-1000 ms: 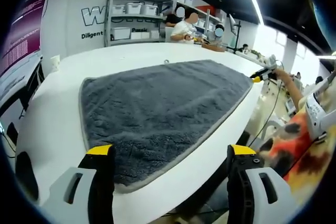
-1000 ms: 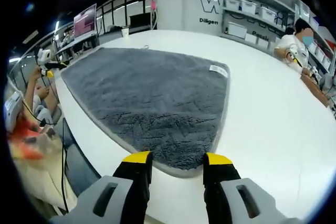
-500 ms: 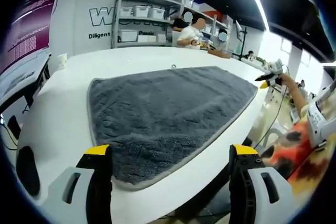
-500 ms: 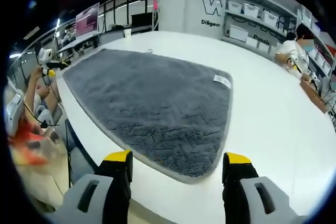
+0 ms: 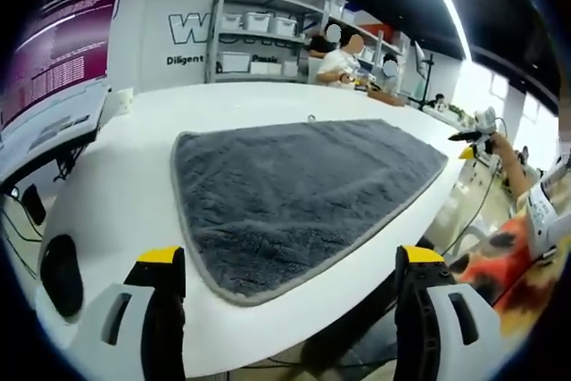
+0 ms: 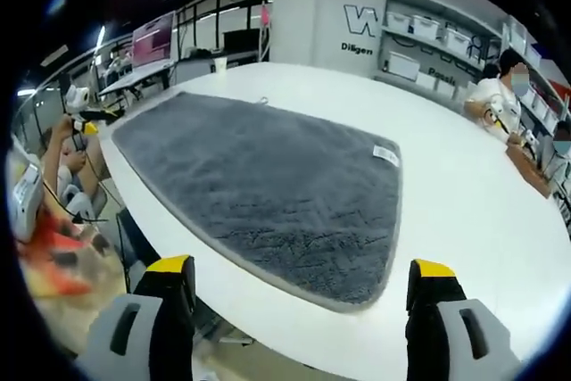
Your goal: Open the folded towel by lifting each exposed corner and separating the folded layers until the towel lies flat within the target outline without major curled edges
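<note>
A grey fluffy towel [image 5: 294, 189] with a lighter hem lies spread flat on the white table [image 5: 134, 194]. In the right gripper view the same towel [image 6: 268, 185] shows a small white label [image 6: 385, 154] near its far right corner. My left gripper [image 5: 294, 265] hangs open just short of the towel's near corner, jaws wide apart and holding nothing. My right gripper [image 6: 302, 269] is open too, its yellow-tipped jaws standing wide at the table's near edge, back from the towel's hem.
Shelves with white bins [image 5: 259, 33] line the back wall. People sit at the table's far end [image 5: 343, 46]. A person in orange stands by the table edge [image 5: 508, 247], also seen in the right gripper view [image 6: 45, 238]. A paper cup [image 6: 219, 63] stands far off.
Both grippers have pulled back from the towel's corners and off its hem. The right gripper's jaws have widened from half shut to fully open.
</note>
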`<state>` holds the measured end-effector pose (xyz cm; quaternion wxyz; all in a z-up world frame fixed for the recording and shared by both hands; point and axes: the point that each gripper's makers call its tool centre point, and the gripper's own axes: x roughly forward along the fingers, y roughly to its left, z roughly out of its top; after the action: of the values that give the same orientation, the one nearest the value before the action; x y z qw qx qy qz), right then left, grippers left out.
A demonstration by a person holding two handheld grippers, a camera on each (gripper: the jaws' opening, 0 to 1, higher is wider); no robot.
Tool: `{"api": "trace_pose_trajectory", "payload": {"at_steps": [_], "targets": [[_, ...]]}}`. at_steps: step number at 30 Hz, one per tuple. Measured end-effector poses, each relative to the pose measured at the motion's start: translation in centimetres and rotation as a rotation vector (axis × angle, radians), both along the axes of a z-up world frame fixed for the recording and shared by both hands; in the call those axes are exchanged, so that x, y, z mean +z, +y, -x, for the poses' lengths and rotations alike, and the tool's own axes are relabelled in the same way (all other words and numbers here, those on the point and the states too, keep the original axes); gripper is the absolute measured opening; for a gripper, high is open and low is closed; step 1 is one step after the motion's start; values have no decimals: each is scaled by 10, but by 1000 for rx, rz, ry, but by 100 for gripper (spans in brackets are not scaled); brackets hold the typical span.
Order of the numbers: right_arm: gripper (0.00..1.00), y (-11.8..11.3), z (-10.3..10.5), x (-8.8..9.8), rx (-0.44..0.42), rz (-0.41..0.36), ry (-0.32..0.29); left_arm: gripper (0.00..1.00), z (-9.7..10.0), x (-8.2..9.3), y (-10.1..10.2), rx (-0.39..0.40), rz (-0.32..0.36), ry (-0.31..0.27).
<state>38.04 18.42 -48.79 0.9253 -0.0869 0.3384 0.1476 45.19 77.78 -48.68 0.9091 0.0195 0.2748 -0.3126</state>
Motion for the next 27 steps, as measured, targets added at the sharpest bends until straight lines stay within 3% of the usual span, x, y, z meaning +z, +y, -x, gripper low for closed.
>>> {"api": "trace_pose_trajectory", "payload": {"at_steps": [12, 27], "targets": [[99, 6, 5, 5, 8, 13, -14, 100, 4, -6, 5, 32, 6, 18], [99, 7, 6, -3, 13, 6, 8, 100, 6, -10, 3, 27, 21, 28]]}}
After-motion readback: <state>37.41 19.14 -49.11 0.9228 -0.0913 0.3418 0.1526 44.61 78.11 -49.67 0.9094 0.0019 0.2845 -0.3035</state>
